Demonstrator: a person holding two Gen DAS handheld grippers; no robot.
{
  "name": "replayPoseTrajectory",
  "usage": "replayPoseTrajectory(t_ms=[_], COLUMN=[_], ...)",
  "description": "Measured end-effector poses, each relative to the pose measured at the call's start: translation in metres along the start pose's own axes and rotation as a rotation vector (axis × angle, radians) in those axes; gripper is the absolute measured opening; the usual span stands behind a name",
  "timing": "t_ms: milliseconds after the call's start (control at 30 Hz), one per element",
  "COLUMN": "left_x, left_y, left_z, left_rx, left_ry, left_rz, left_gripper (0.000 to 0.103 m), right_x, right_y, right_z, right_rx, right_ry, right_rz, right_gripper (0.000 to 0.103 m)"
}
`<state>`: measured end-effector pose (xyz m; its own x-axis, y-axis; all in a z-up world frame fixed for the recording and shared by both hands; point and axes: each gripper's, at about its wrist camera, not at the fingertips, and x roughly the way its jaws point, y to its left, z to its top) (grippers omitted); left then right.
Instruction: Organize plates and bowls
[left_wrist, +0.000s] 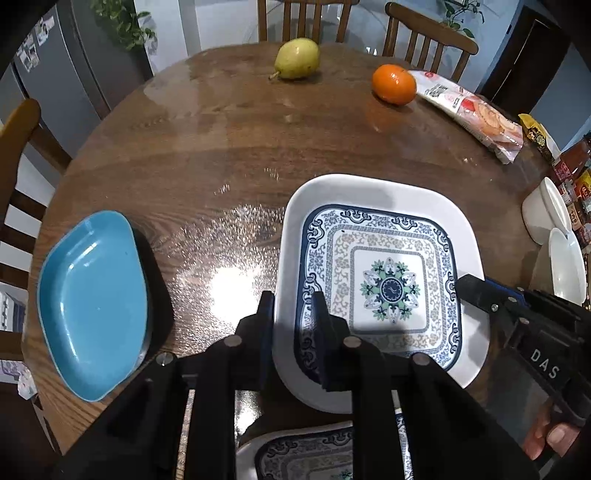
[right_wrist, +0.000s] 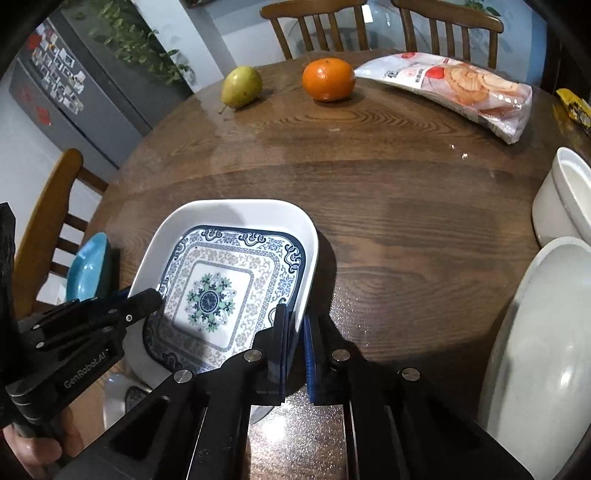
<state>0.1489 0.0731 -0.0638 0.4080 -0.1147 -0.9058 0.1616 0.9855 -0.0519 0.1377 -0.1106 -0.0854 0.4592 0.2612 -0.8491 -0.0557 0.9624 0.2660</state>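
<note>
Mid-task. Both tools grip one patterned plate (left_wrist: 384, 280), held tilted above the counter (left_wrist: 229, 155). Left tool (left_wrist: 291, 314) is clenched on the plate's left rim, one finger outside and one inside. Right tool (right_wrist: 295, 325) is clenched on the right rim near the plate's 5 o'clock corner, also straddling the rim.

Below the held plate, at 6 o'clock in the left wrist view, a second patterned plate (left_wrist: 306, 454) lies on the counter, partly hidden by the tool. Judgement: the held plate is either going onto that one or coming off it; can't tell which.

Blue plate (left_wrist: 92, 302) sits at 9 o'clock near the counter edge, on something dark underneath, possibly another dish, unclear. Two white bowls are at 3 o'clock, touching or overlapping: a deep bowl (right_wrist: 565, 199) behind and a wide bowl (right_wrist: 535, 350) in front, not nested.

Done so far: nothing clearly finished; maybe the blue plate is stacked. Left: set down the patterned plate, gather plates into one stack, nest the bowls.

Pear (left_wrist: 297, 59) at 12 o'clock, orange (left_wrist: 393, 84) at 1 o'clock and snack bag (left_wrist: 469, 110) at 2 o'clock lie at the far side, well apart from the dishes and not in the way.
</note>
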Motion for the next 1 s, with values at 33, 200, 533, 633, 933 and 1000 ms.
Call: replayPoseTrajectory(t_ms=[33, 200, 533, 633, 933, 1000], left_x=[-0.002, -0.023, -0.059, -0.064, -0.081, -0.085], left_y=[0.0, -0.004, -0.01, -0.013, -0.018, -0.017], left_z=[0.0, -0.003, -0.028, -0.035, -0.066, -0.075], left_rx=[0.0, 0.001, -0.011, -0.015, -0.046, -0.062], left_ry=[-0.008, -0.058, -0.107, -0.108, -0.112, -0.114], left_rz=[0.002, 0.0, 0.015, 0.025, 0.062, 0.069], left_gripper=[0.017, 0.017, 0.017, 0.017, 0.017, 0.017], right_x=[-0.003, -0.027, -0.063, -0.067, -0.075, -0.077], right_y=[0.0, 0.002, 0.004, 0.006, 0.007, 0.008], right_z=[0.0, -0.001, -0.018, -0.026, -0.053, -0.057], right_rx=[-0.003, -0.007, -0.025, -0.031, -0.046, -0.055], right_ry=[-0.008, -0.056, -0.094, -0.088, -0.057, -0.053], right_rz=[0.001, 0.028, 0.069, 0.075, 0.114, 0.124], right_gripper=[0.009, 0.009, 0.01, 0.01, 0.01, 0.01])
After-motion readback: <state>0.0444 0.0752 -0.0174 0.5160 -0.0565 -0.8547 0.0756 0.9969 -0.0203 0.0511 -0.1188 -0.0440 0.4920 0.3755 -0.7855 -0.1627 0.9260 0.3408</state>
